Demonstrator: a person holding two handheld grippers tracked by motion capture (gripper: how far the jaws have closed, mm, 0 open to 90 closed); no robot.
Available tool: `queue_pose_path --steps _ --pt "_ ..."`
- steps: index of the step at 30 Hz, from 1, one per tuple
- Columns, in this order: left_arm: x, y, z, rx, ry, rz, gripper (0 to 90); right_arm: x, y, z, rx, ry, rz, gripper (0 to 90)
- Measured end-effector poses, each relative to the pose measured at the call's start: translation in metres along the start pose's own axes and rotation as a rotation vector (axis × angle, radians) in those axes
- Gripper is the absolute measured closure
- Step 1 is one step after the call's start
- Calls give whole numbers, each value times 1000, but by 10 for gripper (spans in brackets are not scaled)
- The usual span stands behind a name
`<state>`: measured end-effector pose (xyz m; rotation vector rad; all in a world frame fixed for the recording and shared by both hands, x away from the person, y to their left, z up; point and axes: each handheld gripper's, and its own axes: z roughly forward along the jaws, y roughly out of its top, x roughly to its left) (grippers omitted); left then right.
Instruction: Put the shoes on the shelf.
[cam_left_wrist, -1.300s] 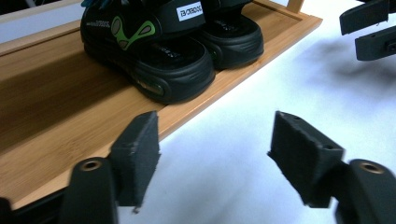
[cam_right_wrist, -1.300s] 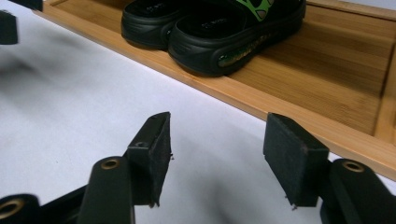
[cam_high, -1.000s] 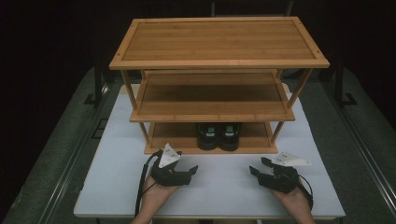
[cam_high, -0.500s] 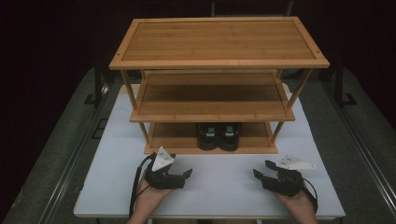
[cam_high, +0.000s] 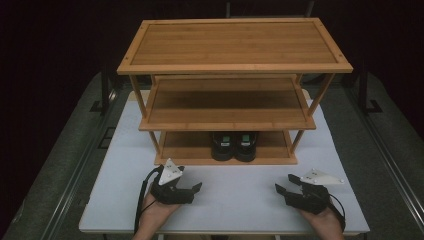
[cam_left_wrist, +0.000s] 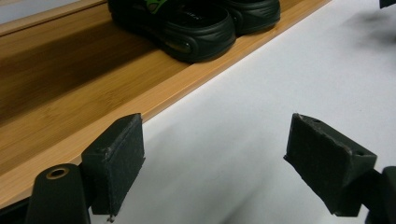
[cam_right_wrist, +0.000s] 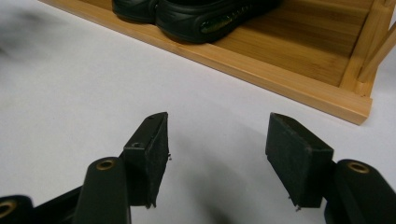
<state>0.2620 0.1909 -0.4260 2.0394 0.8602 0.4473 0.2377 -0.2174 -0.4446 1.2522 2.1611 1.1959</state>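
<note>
Shoes (cam_high: 234, 145), probably a black pair, sit on the rack's (cam_high: 225, 161) bottom shelf; left gripper (cam_high: 192, 186) and right gripper (cam_high: 281, 188) rest spread, empty

Dark studio: black backdrop (cam_high: 50, 40), table (cam_high: 240, 200)

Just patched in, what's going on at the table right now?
A person holds a tool in each hand near the front edge of the white table. The left tool and right tool are both open and hold nothing. Ahead of them stands a three-tier bamboo shoe rack. A pair of black shoes sits side by side on its bottom shelf, untouched; the upper two shelves are bare.
</note>
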Motion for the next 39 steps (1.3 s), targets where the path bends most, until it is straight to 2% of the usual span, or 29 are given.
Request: queue_pose_path --steps 14,24,30,34,36,39 --pt "5 -10 -11 14 5 4 184 -5 -11 -10 15 2 -1 374" --pt "9 -22 -19 22 11 -12 181 -7 -20 -20 16 0 3 358" --pt "12 -28 -29 7 25 -23 180 -9 -22 -26 -5 -4 6 348" --pt "14 -35 -34 -4 25 -46 170 -10 -25 -29 -20 -16 13 321" --pt "14 -39 -35 -9 25 -56 169 -10 -29 -32 -44 -30 27 309" --pt "14 -40 -39 -30 21 -69 153 -10 -30 -40 -97 -23 61 297"
